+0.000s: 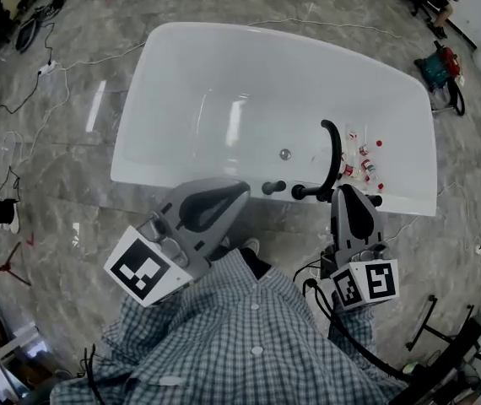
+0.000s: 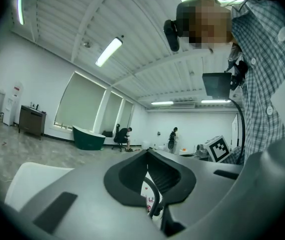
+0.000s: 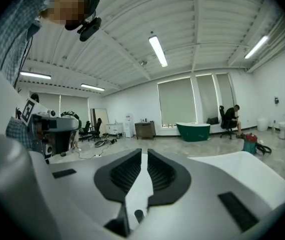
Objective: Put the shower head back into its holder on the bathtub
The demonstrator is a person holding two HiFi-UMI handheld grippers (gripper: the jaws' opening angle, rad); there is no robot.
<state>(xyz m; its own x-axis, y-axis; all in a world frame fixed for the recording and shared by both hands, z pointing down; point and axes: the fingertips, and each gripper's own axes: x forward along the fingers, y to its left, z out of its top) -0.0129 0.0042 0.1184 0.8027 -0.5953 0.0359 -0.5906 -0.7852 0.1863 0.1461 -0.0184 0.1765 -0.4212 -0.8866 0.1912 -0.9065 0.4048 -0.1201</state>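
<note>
A white bathtub (image 1: 181, 99) lies below me in the head view. On its near rim stand black tap fittings (image 1: 284, 189), and beside them a curved black piece (image 1: 334, 154) rises and arches over the tub; I cannot tell whether it is the shower head or a spout. My left gripper (image 1: 239, 191) hovers level just in front of the rim, its jaws together and empty. My right gripper (image 1: 348, 191) hangs over the fittings with only a thin slit between its jaws and nothing in it. The left gripper (image 2: 147, 154) shows the curved black piece (image 2: 156, 200) through its pad recess. The right gripper (image 3: 143, 154) frames the tub's white wall (image 3: 242, 176).
Small red and white items (image 1: 364, 160) lie in the tub's right end. Cables (image 1: 51, 66) trail over the marble floor at left, and a green and red machine (image 1: 440, 64) stands at the right. A green tub (image 3: 193, 131) and a seated person (image 3: 229, 118) are far off.
</note>
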